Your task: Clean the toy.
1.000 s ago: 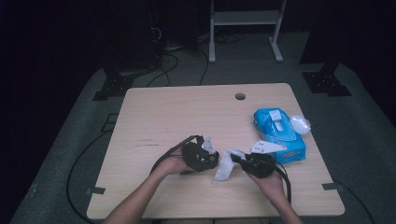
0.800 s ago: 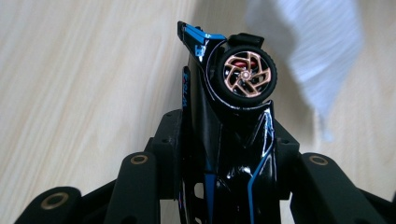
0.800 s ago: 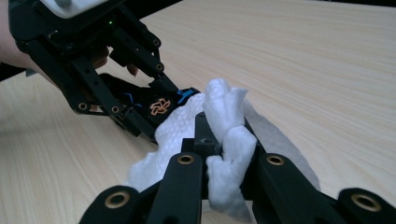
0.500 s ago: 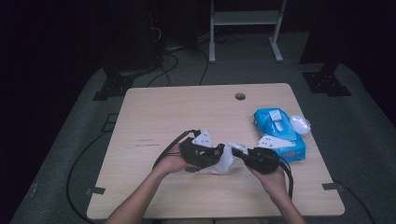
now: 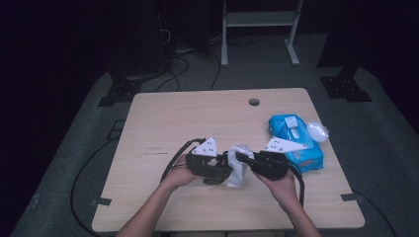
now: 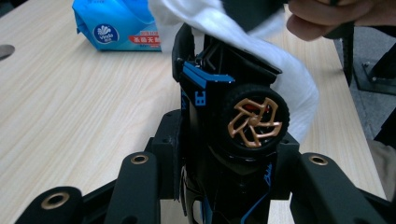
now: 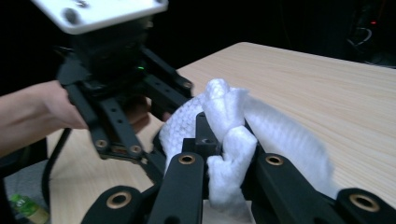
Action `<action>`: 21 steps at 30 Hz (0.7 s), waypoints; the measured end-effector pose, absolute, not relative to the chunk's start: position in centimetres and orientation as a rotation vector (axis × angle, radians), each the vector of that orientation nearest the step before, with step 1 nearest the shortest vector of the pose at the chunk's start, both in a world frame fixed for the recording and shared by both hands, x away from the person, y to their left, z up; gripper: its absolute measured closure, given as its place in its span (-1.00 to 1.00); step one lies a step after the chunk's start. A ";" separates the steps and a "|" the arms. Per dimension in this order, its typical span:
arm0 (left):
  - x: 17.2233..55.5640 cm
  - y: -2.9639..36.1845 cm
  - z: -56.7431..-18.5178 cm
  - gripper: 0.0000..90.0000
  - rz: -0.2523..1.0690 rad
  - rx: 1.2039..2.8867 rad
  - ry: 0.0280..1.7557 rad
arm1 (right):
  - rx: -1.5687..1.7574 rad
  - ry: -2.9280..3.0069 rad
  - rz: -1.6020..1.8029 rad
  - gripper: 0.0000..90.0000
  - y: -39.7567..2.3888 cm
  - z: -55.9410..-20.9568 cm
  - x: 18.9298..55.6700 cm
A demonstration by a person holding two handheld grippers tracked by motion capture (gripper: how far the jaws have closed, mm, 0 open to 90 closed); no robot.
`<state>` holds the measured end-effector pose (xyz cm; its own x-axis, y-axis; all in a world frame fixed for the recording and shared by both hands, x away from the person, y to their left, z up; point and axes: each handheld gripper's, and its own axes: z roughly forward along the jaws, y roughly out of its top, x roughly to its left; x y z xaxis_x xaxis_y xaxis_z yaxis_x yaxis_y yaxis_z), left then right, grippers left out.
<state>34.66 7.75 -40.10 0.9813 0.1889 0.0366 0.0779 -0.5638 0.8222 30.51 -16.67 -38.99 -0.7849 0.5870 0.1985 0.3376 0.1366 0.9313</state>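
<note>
Pale wood table in a dark room, both tongs meeting above its near edge.
Left tongs pinch a black toy car with a gold-spoked wheel; right tongs are pressed together on a crumpled white wipe, which lies against the car's body. Car and wipe sit between the two hands, off the table. Blue soft pack of wipes lies near the right edge.

You have a soft, dimpled white wipe against a toy car of glossy black plastic, its tyre matt ribbed rubber with a metallic copper rim. The table is pale matt wood grain; the wipes pack is shiny blue film.
</note>
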 end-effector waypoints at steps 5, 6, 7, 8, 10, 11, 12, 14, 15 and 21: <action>34.3 7.8 -39.8 0.28 0.156 2.172 0.177 | 0.912 2.181 1.673 0.87 -16.5 -38.6 30.3; 34.3 7.7 -39.8 0.28 0.163 2.176 0.169 | 0.884 2.184 1.700 0.87 -16.3 -38.4 30.2; 34.3 7.6 -39.7 0.28 0.163 2.179 0.167 | 0.857 2.189 1.720 0.87 -15.9 -38.1 30.0; 34.2 7.5 -39.7 0.28 0.168 2.179 0.161 | 0.836 2.195 1.713 0.87 -15.5 -37.9 29.9; 34.1 7.6 -39.6 0.28 0.161 2.165 0.165 | 0.797 2.201 1.684 0.87 -15.1 -37.6 29.8; 34.1 7.8 -39.6 0.28 0.158 2.159 0.172 | 0.799 2.201 1.682 0.87 -15.2 -37.6 29.8; 34.1 7.9 -39.6 0.28 0.161 2.164 0.168 | 0.811 2.194 1.676 0.87 -15.5 -37.6 29.9; 34.1 8.0 -39.6 0.28 0.161 2.167 0.160 | 0.845 2.186 1.638 0.87 -16.0 -37.7 30.1; 34.1 8.0 -39.6 0.28 0.162 2.167 0.160 | 0.858 2.188 1.624 0.87 -16.2 -37.8 30.2; 33.8 7.3 -39.4 0.28 0.179 2.196 0.132 | 0.782 2.218 1.674 0.87 -14.5 -37.4 29.6</action>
<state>33.84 7.28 -39.43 0.9838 0.1601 0.0809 0.0293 -0.5884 0.8081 29.60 -14.52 -37.37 -0.8234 0.5556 0.1154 0.2635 0.1943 0.9449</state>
